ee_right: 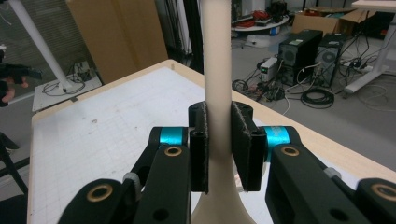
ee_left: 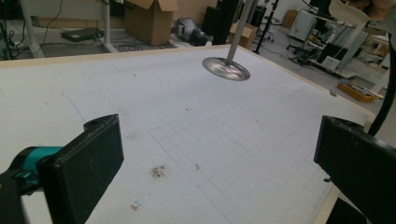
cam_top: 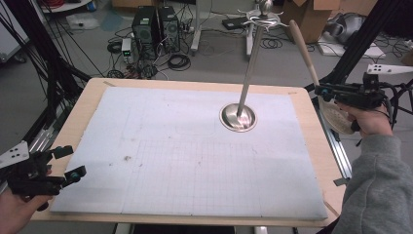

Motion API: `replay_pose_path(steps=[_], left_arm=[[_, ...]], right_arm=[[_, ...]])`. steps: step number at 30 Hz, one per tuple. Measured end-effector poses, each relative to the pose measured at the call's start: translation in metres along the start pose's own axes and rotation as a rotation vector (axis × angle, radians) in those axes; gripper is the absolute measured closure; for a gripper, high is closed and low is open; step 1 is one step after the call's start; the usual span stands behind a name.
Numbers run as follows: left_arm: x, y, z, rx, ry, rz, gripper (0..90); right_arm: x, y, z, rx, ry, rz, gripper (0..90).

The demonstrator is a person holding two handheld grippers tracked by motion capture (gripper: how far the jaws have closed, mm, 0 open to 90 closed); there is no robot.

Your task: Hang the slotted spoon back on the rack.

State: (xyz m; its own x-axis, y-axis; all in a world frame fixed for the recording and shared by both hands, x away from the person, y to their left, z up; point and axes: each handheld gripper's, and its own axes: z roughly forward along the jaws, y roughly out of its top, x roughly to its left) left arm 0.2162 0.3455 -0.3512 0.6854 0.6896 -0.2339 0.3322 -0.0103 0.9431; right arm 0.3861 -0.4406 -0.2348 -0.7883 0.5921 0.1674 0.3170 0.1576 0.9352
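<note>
A pale beige long-handled spoon [cam_top: 304,48] stands nearly upright off the table's right edge, its broad head [cam_top: 337,119] downward. My right gripper [cam_top: 321,91] is shut on the handle low down, just above the head. In the right gripper view the pads [ee_right: 243,140] press the handle [ee_right: 217,56] from both sides. A metal stand [cam_top: 250,66] with a round base [cam_top: 238,118] and hooks at its top rises from the white grid mat [cam_top: 185,156]. My left gripper [cam_top: 72,162] rests at the near left corner, open, nothing between its jaws [ee_left: 215,158].
The mat covers a wooden tabletop [cam_top: 311,122]. Behind the table, two computer towers [cam_top: 157,27], coiled cables [cam_top: 178,61] and cardboard boxes [cam_top: 311,17] sit on the floor. Black frame posts [cam_top: 358,41] stand at the right and left sides.
</note>
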Motion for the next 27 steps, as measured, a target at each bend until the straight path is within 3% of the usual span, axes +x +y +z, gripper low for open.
replay_pose_path(steps=[16, 27], left_arm=[[0.001, -0.001, -0.001, 0.002, 0.001, -0.002, 1.8], [-0.001, -0.002, 0.001, 0.011, -0.002, 0.001, 1.9]], right_arm=[[0.002, 0.002, 0.015, 0.008, 0.022, -0.017, 78.1], [0.005, 0.001, 0.031, 0.049, 0.012, -0.02, 78.1]])
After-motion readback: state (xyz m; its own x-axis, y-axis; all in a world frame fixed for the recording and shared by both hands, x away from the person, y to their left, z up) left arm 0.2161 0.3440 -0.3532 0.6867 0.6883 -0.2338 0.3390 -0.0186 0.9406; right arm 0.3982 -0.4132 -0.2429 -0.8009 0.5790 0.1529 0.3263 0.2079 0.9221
